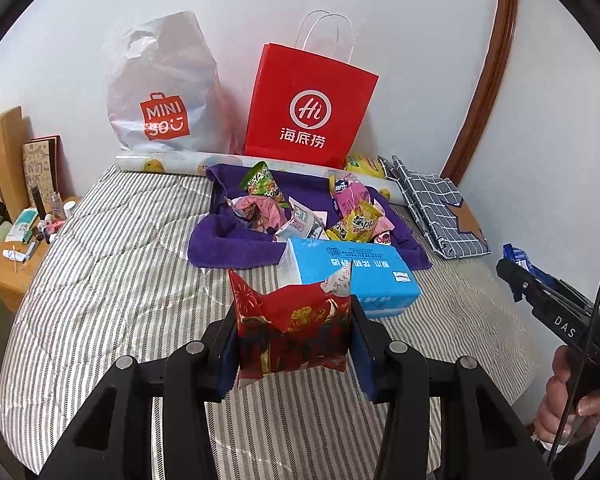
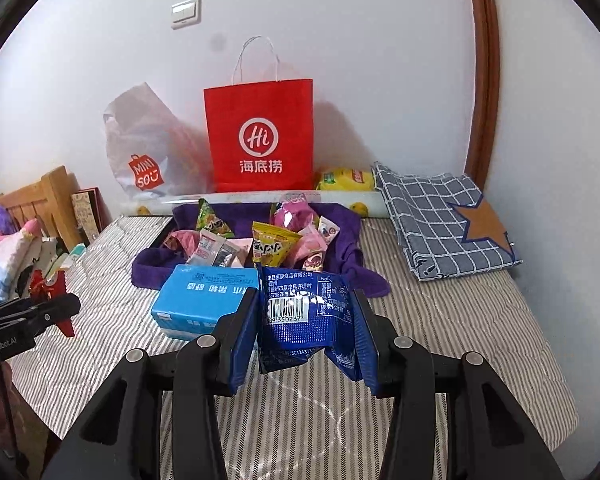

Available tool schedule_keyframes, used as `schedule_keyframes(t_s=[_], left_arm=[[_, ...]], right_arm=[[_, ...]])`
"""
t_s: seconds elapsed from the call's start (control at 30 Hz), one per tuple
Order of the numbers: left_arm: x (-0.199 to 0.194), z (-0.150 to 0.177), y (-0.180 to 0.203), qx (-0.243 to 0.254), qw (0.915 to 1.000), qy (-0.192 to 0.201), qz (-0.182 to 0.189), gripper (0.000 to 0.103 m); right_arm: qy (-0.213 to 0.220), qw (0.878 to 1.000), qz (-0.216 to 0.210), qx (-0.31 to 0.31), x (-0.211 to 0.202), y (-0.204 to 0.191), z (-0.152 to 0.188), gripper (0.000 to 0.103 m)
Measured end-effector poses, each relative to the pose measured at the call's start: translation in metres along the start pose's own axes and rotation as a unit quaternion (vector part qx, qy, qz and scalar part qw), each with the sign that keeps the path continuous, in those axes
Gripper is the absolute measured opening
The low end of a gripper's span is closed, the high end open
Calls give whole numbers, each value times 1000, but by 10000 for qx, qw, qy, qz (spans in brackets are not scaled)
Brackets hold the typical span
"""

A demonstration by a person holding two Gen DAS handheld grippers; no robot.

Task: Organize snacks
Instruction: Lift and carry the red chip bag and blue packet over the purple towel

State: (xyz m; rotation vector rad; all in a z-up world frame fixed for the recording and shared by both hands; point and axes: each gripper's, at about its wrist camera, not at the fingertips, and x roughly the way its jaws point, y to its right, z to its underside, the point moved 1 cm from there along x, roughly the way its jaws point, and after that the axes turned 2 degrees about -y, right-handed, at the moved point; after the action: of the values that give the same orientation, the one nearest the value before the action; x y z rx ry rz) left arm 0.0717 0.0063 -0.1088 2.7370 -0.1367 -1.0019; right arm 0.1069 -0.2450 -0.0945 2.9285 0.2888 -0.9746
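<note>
Two snack packets are held clear of the striped bed (image 1: 100, 264): a red packet (image 1: 292, 328) clamped in the left gripper (image 1: 294, 344), a blue packet (image 2: 304, 316) in the right gripper (image 2: 306, 320). Straight ahead of both, past the blue tissue pack (image 1: 356, 272), toward the far edge, lies the purple-lined tray (image 2: 156, 264), roughly equally near.

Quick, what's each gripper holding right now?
Left gripper: closed on a red snack packet.
Right gripper: closed on a blue snack packet.
</note>
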Motion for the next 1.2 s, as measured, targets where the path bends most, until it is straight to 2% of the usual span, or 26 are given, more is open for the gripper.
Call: schedule_keyframes(t_s=[0.53, 0.93, 1.2], left_arm=[[7, -6, 2, 52, 10000, 7, 22, 44], [22, -22, 12, 293, 9995, 22, 91, 44], [38, -35, 13, 260, 9996, -57, 84, 44]], right_arm=[[11, 9999, -132, -59, 7, -6, -10, 45], [34, 9999, -160, -52, 22, -6, -23, 45], [13, 9999, -142, -16, 34, -6, -29, 45]])
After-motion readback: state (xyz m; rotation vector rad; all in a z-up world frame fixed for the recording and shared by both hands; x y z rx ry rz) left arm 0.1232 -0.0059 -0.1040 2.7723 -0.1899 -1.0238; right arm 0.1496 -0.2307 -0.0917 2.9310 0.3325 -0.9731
